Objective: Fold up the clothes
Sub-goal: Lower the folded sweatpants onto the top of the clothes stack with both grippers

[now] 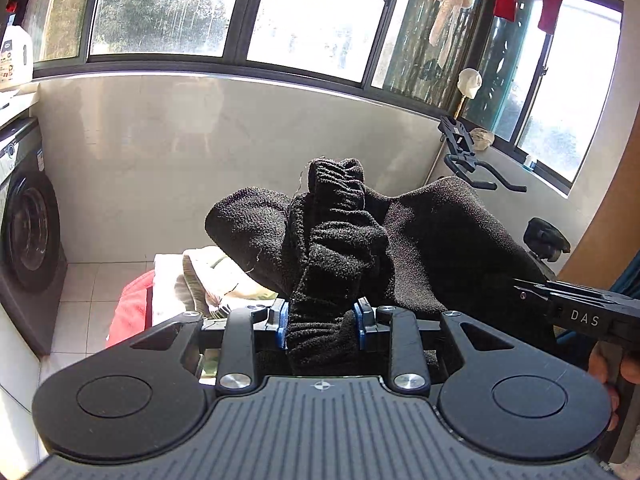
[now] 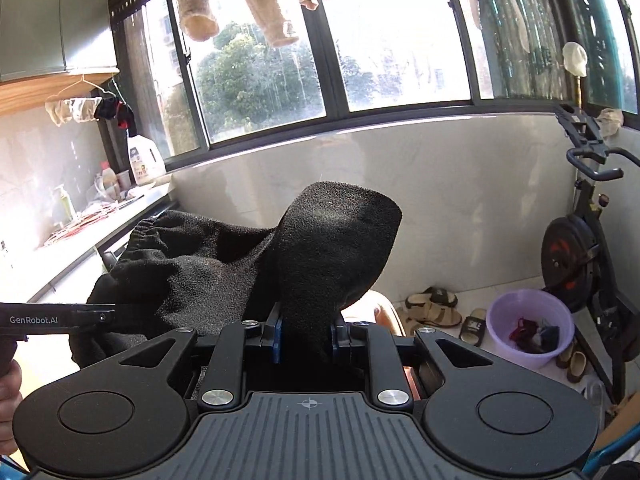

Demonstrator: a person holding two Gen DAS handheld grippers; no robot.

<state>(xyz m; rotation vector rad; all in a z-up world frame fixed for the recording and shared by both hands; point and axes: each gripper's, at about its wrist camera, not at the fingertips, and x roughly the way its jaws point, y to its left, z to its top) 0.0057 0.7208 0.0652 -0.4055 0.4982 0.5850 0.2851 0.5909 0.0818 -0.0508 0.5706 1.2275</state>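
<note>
A black fleece garment (image 1: 432, 240) hangs in the air between both grippers. My left gripper (image 1: 323, 322) is shut on a bunched, elastic-gathered part of it, which stands up above the blue pads. My right gripper (image 2: 306, 338) is shut on another fold of the same garment (image 2: 336, 236), which rises in a rounded hump above the jaws. The cloth spans sideways from one gripper to the other. In the left wrist view the other gripper's body shows at the right edge; in the right wrist view the other one shows at the left edge.
Folded pale and red clothes (image 1: 188, 280) lie below on the left. A washing machine (image 1: 28, 232) stands at far left, an exercise bike (image 2: 588, 248) at right, a purple basin (image 2: 532, 328) with small items and sandals (image 2: 432, 308) on the floor. Laundry hangs overhead by the windows.
</note>
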